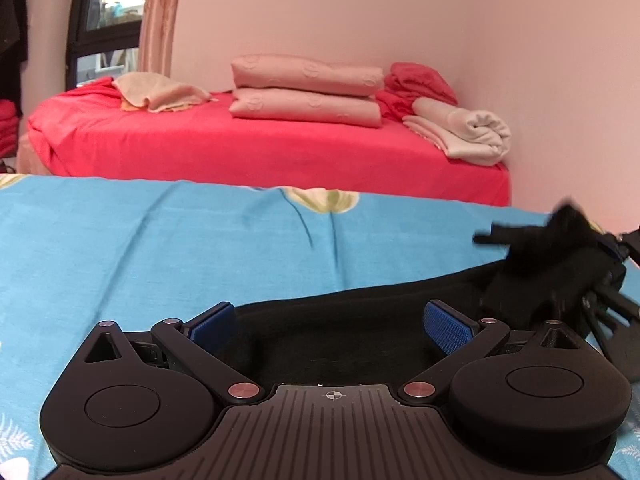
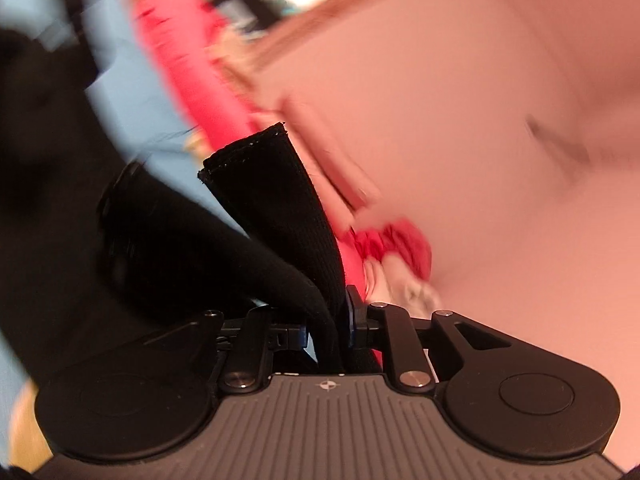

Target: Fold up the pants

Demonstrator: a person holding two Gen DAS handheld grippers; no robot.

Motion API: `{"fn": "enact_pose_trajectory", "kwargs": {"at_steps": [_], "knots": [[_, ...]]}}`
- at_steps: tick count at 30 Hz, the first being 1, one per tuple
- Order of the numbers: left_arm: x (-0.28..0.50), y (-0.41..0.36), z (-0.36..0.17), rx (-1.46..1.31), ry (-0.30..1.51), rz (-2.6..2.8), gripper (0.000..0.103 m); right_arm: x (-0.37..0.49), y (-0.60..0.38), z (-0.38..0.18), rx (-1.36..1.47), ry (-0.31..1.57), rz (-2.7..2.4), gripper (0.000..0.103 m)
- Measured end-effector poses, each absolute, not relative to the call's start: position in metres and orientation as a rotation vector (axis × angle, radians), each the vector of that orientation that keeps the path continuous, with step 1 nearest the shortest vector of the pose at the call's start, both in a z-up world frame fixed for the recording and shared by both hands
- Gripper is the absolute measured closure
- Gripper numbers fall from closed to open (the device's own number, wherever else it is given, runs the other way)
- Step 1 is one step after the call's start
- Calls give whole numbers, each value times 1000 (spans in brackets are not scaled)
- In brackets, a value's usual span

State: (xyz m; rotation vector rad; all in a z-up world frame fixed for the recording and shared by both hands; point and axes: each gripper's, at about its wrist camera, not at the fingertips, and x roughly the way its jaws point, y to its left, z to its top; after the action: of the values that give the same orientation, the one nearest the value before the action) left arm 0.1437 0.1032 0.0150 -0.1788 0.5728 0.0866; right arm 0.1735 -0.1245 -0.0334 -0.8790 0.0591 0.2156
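- The black pants [image 1: 340, 332] were laid on the blue floral sheet [image 1: 160, 248], at 6 o'clock in the left wrist view; the left gripper [image 1: 330, 326] was held over them, jaws spread, nothing gripped.
- A hemmed fold [image 2: 276, 200] was pinched by the right gripper [image 2: 340, 320], jaws pressed together, probably so a fold could be carried across.
- A red bed [image 1: 260, 148] with stacked blankets [image 1: 306, 90] was seen at 12 o'clock, well apart; nothing was seen in the way.

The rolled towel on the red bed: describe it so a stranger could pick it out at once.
Look past the blue sheet to the red bed against the pink wall. At the bed's right end, beside the wall, lies the rolled towel. It is off-white and rolled up, unlike the flat folded pink blankets stacked mid-bed and the crumpled red cloth behind it.
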Motion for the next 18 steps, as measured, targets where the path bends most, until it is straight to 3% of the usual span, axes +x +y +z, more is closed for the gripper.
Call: {"fn": "enact_pose_trajectory", "kwargs": {"at_steps": [5,9,12,14,18], "knots": [[144,90,17,-113,584,78,0,162,-114,-94,-1147,39,257,84],[158,80,34,-141,551,43,0,164,-119,-82,-1088,50,249,74],[181,58,42,-166,538,-7,0,166,-117,-85,-1100,31,227,74],[202,39,38,-168,556,-34,0,170,-110,-87,-1095,27,215,67],[241,9,-3,-119,724,-22,0,174,-110,-84,-1054,9,162,29]]}}
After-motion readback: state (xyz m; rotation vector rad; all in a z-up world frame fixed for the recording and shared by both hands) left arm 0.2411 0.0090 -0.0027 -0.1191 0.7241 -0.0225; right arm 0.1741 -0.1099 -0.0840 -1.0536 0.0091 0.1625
